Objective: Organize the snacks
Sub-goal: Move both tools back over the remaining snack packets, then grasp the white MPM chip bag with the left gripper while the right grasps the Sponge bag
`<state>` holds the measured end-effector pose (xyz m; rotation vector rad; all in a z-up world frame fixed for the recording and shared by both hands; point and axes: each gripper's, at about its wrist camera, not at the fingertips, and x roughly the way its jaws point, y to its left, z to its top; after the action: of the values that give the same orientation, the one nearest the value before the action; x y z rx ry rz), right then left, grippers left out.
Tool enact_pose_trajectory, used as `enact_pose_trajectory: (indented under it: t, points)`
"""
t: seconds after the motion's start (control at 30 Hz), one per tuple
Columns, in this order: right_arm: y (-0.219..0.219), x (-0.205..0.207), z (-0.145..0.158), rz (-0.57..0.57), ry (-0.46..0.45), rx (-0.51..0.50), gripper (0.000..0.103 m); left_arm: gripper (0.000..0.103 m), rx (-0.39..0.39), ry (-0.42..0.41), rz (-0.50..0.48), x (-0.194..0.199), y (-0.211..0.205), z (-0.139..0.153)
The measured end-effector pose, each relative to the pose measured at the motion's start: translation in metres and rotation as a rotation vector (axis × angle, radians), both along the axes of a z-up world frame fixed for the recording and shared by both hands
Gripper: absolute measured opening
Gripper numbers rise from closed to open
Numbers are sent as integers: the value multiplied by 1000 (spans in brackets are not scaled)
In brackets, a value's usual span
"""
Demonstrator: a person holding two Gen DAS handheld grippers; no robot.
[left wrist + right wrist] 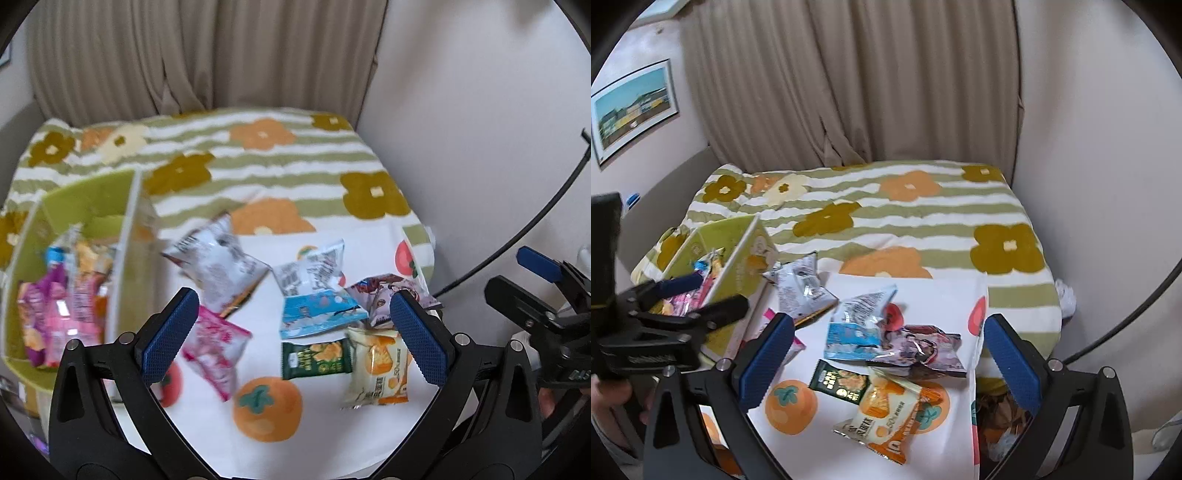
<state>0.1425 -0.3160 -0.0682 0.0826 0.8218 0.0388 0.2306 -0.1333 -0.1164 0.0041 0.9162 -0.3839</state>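
Several snack packets lie on a white cloth with orange fruit prints: a silver packet, a pink packet, a blue packet, a dark green packet and a cream-orange packet. A green box at the left holds several packets. My left gripper is open and empty above the packets. My right gripper is open and empty above the blue packet, green packet and cream-orange packet. The green box shows at the left.
A striped flower-print blanket covers the surface behind the cloth. Curtains hang behind, a wall stands at the right. A purple-brown packet lies right of the blue one. A black cable curves at the right.
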Motion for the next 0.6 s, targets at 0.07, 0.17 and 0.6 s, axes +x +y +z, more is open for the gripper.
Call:
enact_pose_trajectory:
  t: [0.07, 0.17, 0.6]
  points:
    - [-10, 7, -9, -24, 28, 3, 102, 102, 9, 41, -17, 13, -13, -17]
    - [-22, 18, -23, -58, 67, 4, 102, 102, 20, 109, -38, 35, -29, -47]
    - [-41, 78, -92, -119, 246, 23, 102, 98, 15, 315, -61, 104, -52, -131]
